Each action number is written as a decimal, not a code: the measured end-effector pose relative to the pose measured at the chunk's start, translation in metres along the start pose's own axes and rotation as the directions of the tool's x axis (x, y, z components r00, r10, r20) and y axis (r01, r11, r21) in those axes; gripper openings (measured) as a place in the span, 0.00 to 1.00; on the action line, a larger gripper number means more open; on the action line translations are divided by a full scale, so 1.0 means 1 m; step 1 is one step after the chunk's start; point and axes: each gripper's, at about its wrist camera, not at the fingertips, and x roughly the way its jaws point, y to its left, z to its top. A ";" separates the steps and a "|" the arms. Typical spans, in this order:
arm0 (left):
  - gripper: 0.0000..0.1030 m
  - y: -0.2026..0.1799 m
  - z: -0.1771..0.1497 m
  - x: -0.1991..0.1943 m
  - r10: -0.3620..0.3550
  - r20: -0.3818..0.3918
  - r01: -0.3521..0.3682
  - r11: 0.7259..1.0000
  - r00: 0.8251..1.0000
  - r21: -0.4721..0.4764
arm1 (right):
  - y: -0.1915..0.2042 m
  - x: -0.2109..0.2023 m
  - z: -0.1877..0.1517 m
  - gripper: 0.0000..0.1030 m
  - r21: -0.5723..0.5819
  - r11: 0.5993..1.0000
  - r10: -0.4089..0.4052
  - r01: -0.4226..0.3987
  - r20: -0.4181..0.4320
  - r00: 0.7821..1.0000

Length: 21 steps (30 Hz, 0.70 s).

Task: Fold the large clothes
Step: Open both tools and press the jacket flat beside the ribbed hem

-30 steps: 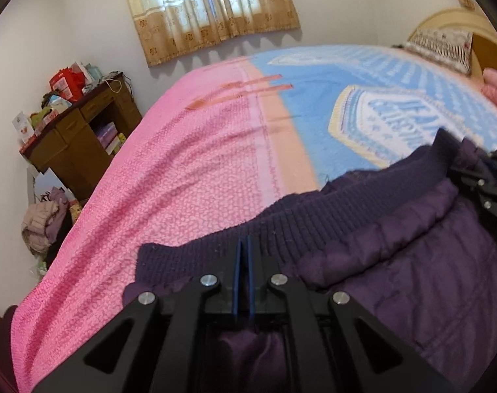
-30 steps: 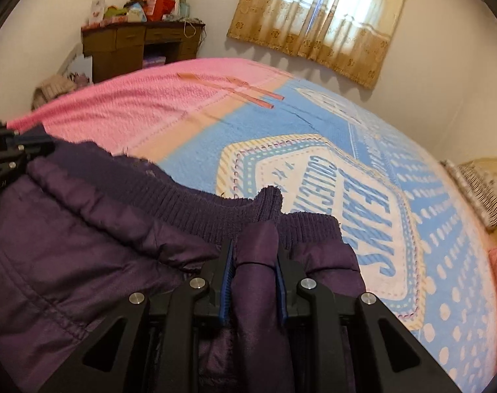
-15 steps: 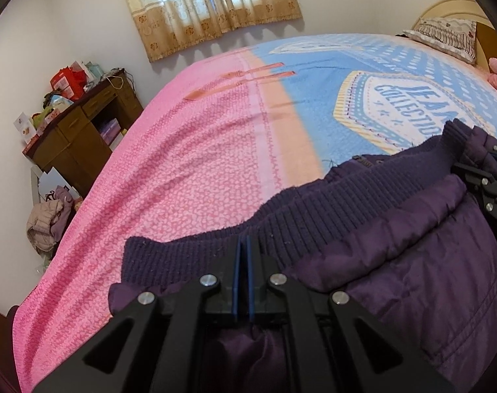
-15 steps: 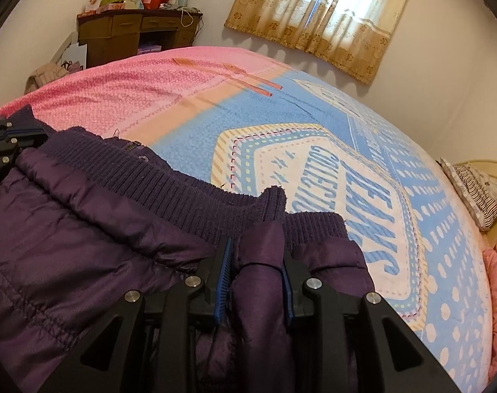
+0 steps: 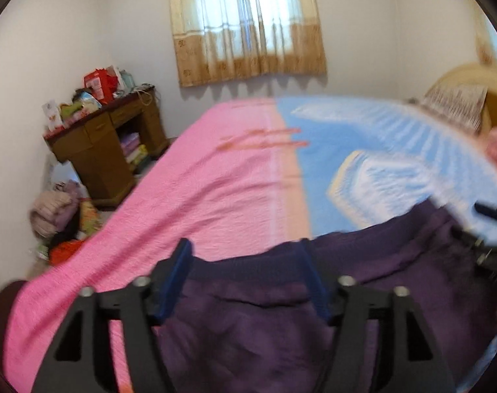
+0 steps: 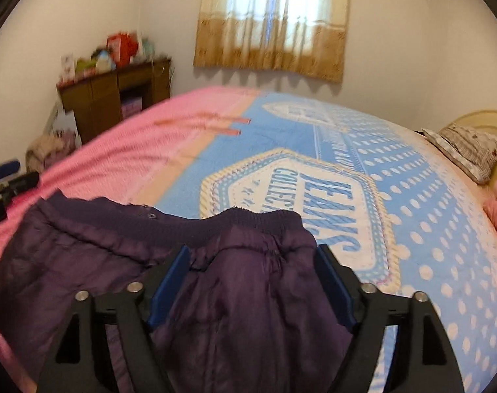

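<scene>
A dark purple padded jacket (image 5: 363, 281) with a knitted rib hem lies on the near part of the bed; it also shows in the right wrist view (image 6: 215, 294). My left gripper (image 5: 245, 262) is open, its blue-padded fingers spread over the jacket's left hem. My right gripper (image 6: 253, 262) is open too, fingers spread over the jacket's right hem. Neither holds cloth. The right gripper shows at the right edge of the left wrist view (image 5: 490, 245); the left gripper shows at the left edge of the right wrist view (image 6: 6, 186).
The bed carries a pink and blue blanket (image 5: 215, 180) (image 6: 412, 196). A wooden desk (image 5: 98, 144) with clutter stands against the far left wall, clothes piled (image 5: 55, 209) on the floor beside it. A pillow (image 6: 468, 154) and headboard are at the right. A curtained window (image 5: 248, 23) is behind.
Both grippers were shut on the jacket's hem; both have opened and let it go. The jacket now lies on the bed, and both cameras have lifted and pulled back.
</scene>
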 end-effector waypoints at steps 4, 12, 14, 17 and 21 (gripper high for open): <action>0.86 -0.040 -0.020 0.013 -0.015 -0.036 0.017 0.998 0.999 0.052 | -0.002 0.034 -0.030 0.80 0.003 1.000 -0.031 0.031 -0.104 0.994; 0.96 -0.065 -0.046 0.077 0.085 -0.140 -0.071 0.993 0.986 0.097 | -0.035 0.060 -0.046 0.90 0.197 0.978 0.098 -0.068 -0.148 0.984; 0.97 -0.070 -0.048 0.078 0.105 -0.143 -0.089 0.990 0.984 0.112 | -0.036 0.064 -0.046 0.91 0.207 0.975 0.110 -0.075 -0.161 0.981; 0.97 -0.067 -0.049 0.079 0.091 -0.145 -0.077 0.992 0.985 0.096 | -0.035 0.066 -0.047 0.91 0.203 0.977 0.106 -0.071 -0.170 0.980; 0.99 -0.069 -0.052 0.080 0.096 -0.152 -0.081 0.992 0.984 0.099 | -0.037 0.069 -0.047 0.93 0.198 0.978 0.102 -0.064 -0.188 0.977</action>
